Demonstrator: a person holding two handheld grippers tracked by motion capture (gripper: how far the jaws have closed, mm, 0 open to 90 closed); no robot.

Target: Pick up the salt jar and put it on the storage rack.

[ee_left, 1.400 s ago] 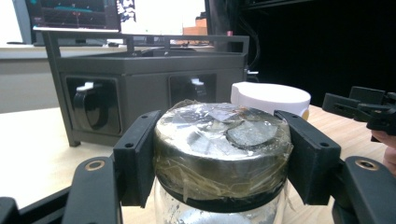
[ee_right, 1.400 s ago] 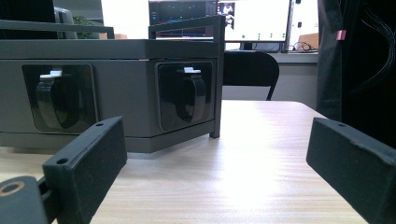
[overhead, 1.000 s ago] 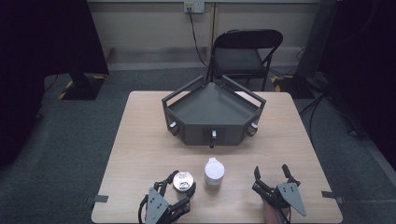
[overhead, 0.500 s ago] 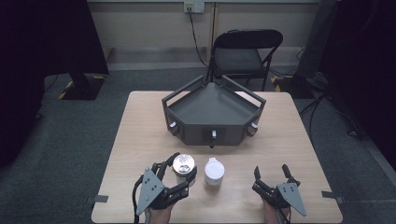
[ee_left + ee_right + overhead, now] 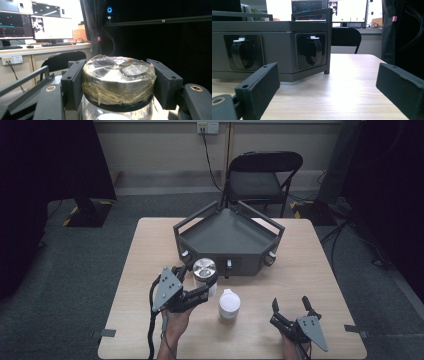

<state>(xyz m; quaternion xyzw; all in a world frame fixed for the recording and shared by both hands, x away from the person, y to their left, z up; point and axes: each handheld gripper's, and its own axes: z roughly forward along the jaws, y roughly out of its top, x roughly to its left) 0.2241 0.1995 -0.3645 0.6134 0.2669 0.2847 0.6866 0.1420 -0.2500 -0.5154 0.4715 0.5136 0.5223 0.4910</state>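
Note:
My left gripper (image 5: 199,281) is shut on a glass jar (image 5: 204,270) with a silver lid, held off the table just in front of the dark grey tray (image 5: 226,234). In the left gripper view the black pads clamp both sides of the lid (image 5: 118,75), which is wrapped in crinkled clear tape. A small white container (image 5: 229,304) stands on the table to the right of that gripper. Near the table's front right my right gripper (image 5: 290,304) rests open, and nothing lies between its pads (image 5: 327,85). It faces the tray's front wall (image 5: 274,27).
The tray has raised rails and latches on its front faces (image 5: 313,51). A black folding chair (image 5: 262,175) stands behind the far table edge. Bare wooden tabletop (image 5: 300,260) lies to the right of the tray. Monitors on a desk (image 5: 50,26) show far behind.
My left gripper has carried the jar up and away from the front edge, toward the tray. The white container and my right gripper have stayed where they were.

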